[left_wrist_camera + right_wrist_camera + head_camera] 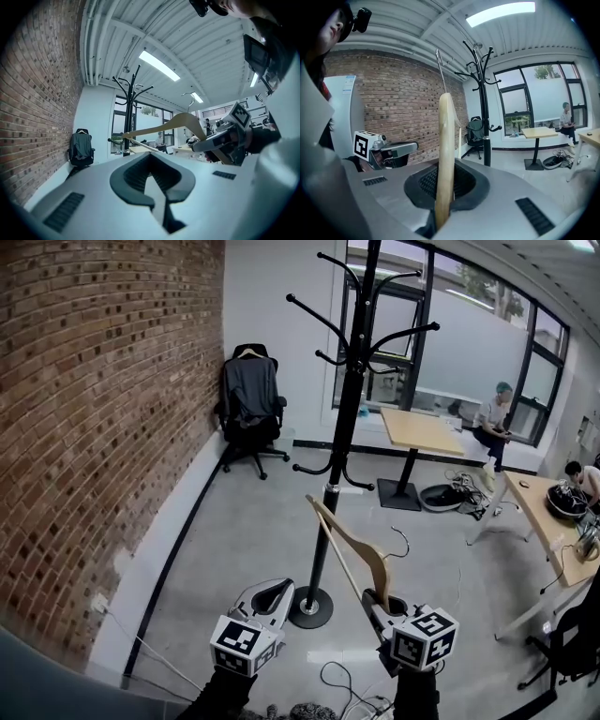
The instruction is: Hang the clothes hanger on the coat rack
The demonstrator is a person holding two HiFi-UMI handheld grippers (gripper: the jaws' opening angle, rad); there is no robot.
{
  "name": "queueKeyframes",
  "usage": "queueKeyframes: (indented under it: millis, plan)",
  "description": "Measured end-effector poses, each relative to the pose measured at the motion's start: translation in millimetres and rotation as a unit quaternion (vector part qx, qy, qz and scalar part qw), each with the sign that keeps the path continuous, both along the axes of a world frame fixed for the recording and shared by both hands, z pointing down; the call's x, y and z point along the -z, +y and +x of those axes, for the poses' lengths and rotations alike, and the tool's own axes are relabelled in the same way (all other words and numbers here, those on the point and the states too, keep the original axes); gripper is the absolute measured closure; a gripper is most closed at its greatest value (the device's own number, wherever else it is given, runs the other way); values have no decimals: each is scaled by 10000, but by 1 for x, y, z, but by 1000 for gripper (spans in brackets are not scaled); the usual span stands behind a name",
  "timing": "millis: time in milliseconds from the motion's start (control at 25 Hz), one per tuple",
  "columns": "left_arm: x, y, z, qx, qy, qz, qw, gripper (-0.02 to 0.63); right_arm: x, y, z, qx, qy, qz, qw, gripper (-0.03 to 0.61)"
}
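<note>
A black coat rack (349, 399) stands on a round base in the middle of the floor, with curved hooks at its top. My right gripper (386, 607) is shut on one arm of a wooden clothes hanger (349, 547), which slants up and to the left toward the rack's pole. In the right gripper view the hanger (445, 150) rises upright from between the jaws of the right gripper (445, 183), its metal hook above, with the coat rack (483, 108) beyond. My left gripper (269, 601) is shut and empty, low beside the rack's base. The left gripper view shows the hanger (174, 123) to the right.
A brick wall (94, 427) runs along the left. An office chair with a jacket (251, 407) stands in the far corner. Wooden tables (419, 430) (548, 517) and seated people are at the right. Cables (349, 688) lie on the floor near my feet.
</note>
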State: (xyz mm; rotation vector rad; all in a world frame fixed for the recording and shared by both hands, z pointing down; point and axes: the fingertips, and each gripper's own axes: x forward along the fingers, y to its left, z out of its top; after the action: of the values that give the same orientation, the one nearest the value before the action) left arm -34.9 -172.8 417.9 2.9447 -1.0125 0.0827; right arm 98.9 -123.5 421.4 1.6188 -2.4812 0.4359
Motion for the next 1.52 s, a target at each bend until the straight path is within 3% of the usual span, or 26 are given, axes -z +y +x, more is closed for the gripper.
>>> queueKeyframes:
  millis: [480,640,840,1080,1520]
  plan:
    - [5,-49,75,325,40,67,9994,606,23,-53,57,943,-168,142,9953,571]
    - [13,-55,94,376,75,200,9991,606,27,-62,76,1217,152,133,9924,571]
    - [2,-69,93,501,-23,88,9987,606,31,-83,79,1635,378,86,9858,571]
    - [12,-108,98,613,26,225,9979,606,48,-123,78,2022,357,229,9784,571]
    - [31,-205,90,781,121,407,9960,606,99,-231,89,2088,440,585,9752,571]
